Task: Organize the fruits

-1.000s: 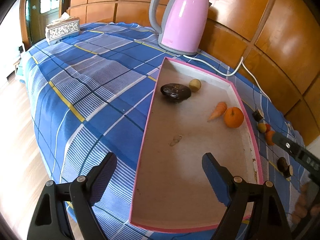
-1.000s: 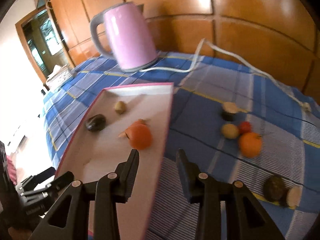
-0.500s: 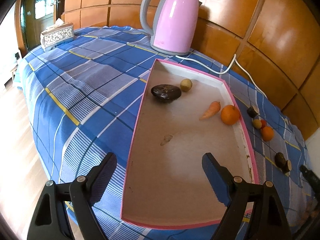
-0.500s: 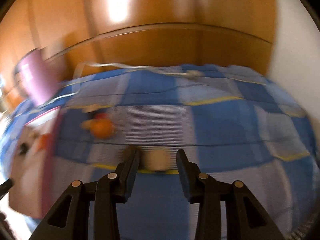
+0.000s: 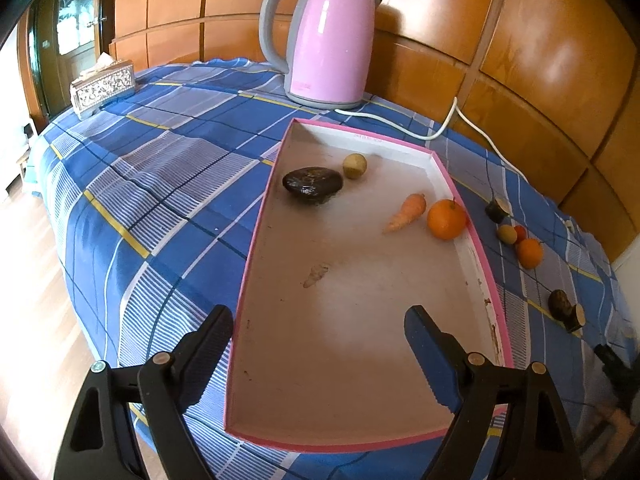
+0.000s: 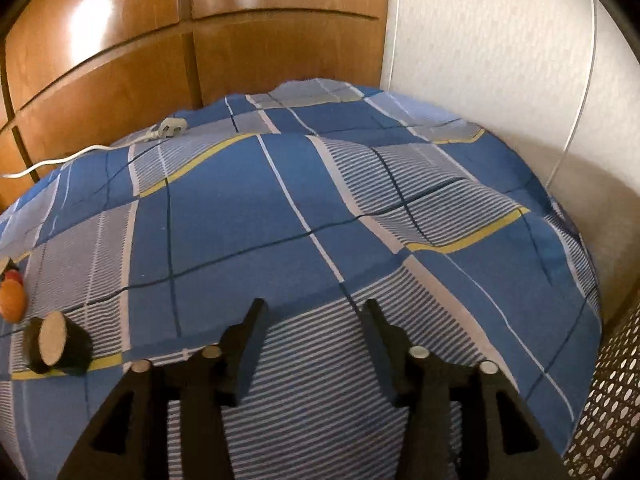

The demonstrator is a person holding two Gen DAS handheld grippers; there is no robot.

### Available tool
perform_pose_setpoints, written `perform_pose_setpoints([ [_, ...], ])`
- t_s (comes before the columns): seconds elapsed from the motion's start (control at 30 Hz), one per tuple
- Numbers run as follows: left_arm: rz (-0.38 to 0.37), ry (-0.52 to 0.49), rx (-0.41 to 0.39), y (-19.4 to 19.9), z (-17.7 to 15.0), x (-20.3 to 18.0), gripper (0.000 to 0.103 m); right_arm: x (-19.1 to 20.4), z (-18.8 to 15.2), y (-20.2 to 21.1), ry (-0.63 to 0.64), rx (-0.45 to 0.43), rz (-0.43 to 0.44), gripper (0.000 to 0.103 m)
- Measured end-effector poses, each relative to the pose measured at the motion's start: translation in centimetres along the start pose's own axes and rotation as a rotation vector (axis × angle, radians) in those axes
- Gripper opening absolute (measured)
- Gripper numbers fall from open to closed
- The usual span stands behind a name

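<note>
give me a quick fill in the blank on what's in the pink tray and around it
1. The carrot lies in the pink-rimmed tray right beside the ____.
2. The tissue box stands on the blue plaid cloth, ____ the tray.
3. The kettle behind the tray is coloured ____.
4. The left claw and the right claw are both ____, holding nothing.

Missing words: orange; outside; pink; open

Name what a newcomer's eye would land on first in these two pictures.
The glossy pink electric kettle stands at the far edge of the blue checked tablecloth. In front of it lies the long pink-rimmed cardboard tray, where a bright round orange sits against the right-hand wall.
</note>
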State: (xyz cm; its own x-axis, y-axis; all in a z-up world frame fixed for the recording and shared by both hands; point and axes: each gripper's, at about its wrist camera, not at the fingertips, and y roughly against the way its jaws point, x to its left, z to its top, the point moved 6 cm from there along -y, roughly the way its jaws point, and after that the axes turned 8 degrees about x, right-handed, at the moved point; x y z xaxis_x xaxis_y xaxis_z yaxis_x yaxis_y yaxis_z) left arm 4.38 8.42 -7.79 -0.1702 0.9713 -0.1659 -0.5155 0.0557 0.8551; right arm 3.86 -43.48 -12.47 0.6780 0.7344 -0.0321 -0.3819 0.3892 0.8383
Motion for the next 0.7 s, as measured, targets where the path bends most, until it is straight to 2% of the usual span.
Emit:
perform_pose_setpoints([
  [0.1,-0.025,0.015,-0.031,0.6,0.3,0.1,0.088,-0.2,0.0,-0.1,-0.007,-0.009,0.0,0.055],
  [0.2,-0.018,0.008,-0.058,1.2,0.7,0.1,0.088,0.0,0.0,0.0,-0.012,-0.015,0.008,0.056],
  [0.5,-0.073,-0.058,-0.038,1.4,0.8,-2.4,0.088,0.2,-0.3,0.1,-0.01,-0.024,0.02,0.06],
  [0.7,-0.107,-0.141,-0.03,1.7,1.0,-5.1,0.088,0.3,-0.4,0.2,-0.007,-0.026,0.027,0.063],
])
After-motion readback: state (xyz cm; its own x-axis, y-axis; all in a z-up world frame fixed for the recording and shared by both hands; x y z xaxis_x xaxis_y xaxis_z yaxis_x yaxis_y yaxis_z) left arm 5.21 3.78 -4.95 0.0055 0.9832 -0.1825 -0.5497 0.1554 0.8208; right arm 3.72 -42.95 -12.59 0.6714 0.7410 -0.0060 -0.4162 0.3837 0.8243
